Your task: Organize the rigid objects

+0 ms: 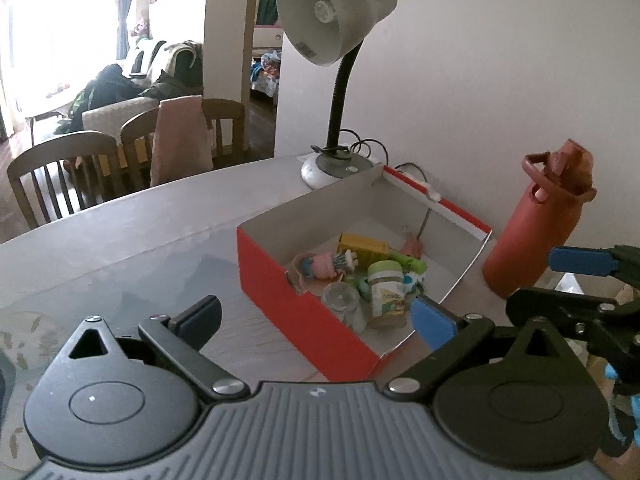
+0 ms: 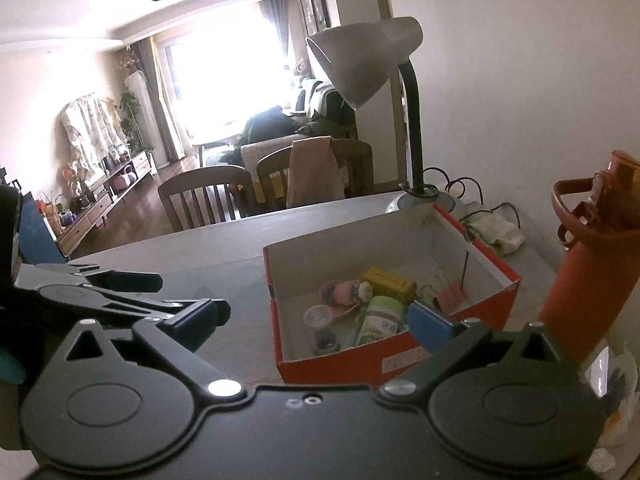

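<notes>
A red cardboard box [image 1: 308, 320] with a white inside stands on the table; it also shows in the right wrist view [image 2: 492, 264]. In it lie a green-capped jar [image 1: 386, 292], a clear glass jar [image 1: 344, 304], a yellow box [image 1: 362, 246], a small pink toy [image 1: 324, 266] and a pink binder clip [image 2: 452, 298]. My left gripper [image 1: 316, 322] is open and empty, just in front of the box. My right gripper [image 2: 316, 326] is open and empty, also at the box's near side. The right gripper's blue pad [image 1: 580, 260] shows beside a red bottle.
A tall red water bottle [image 1: 536, 224] stands right of the box by the wall. A white desk lamp [image 1: 334, 80] with a cable stands behind the box. A crumpled white cloth [image 2: 500, 232] lies near the wall. Wooden chairs [image 1: 60, 172] stand beyond the table's far edge.
</notes>
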Available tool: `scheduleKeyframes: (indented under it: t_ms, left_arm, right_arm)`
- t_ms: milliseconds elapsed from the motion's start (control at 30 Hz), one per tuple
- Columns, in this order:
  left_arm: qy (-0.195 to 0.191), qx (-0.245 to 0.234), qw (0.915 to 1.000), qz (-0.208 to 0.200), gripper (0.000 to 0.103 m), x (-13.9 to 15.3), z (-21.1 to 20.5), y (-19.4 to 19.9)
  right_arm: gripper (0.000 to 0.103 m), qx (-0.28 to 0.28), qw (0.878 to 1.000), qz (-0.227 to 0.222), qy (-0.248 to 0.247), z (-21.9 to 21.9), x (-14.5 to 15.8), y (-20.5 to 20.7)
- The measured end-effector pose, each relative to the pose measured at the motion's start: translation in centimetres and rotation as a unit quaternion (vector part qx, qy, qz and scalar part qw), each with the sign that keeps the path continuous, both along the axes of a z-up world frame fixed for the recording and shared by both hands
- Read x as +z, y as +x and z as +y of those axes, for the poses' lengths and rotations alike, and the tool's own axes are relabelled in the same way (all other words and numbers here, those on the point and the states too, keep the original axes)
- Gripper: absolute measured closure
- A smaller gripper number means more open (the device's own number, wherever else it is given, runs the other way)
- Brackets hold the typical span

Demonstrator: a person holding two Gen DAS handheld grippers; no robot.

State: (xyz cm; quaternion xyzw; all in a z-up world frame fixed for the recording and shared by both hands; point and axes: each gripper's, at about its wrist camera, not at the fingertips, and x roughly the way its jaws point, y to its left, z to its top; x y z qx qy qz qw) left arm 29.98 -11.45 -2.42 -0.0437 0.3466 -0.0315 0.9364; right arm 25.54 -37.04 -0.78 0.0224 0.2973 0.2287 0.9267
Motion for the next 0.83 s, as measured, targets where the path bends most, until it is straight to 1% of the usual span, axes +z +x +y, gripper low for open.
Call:
scheduleKeyframes:
  t_ms: [167,433,633,833]
  left_arm:
    - [-0.007,-0.002,1.0,0.0,0.001,-0.1,0.2,-0.8]
    - [0.003,-0.006,0.9999,-0.011,0.001,0.2,0.0,-1.7]
    - [-0.003,-0.018,0.9998,-0.009,0.001,0.2,0.0,-2.0]
    - [-0.016,-0.015,0.9998,-0.005,0.001,0.1,0.7,-2.5]
  right_arm:
    - [0.001,-0.009,1.0,-0.002,0.002,0.2,0.0,-0.6]
    - [0.001,-0.017,1.0,0.007,0.009,0.2,-0.2,-1.2]
    - [0.001,-0.019,1.0,0.012,0.007,0.5,-0.3,-1.7]
    - [0.001,-0.017,1.0,0.014,0.002,1.3,-0.5,-2.1]
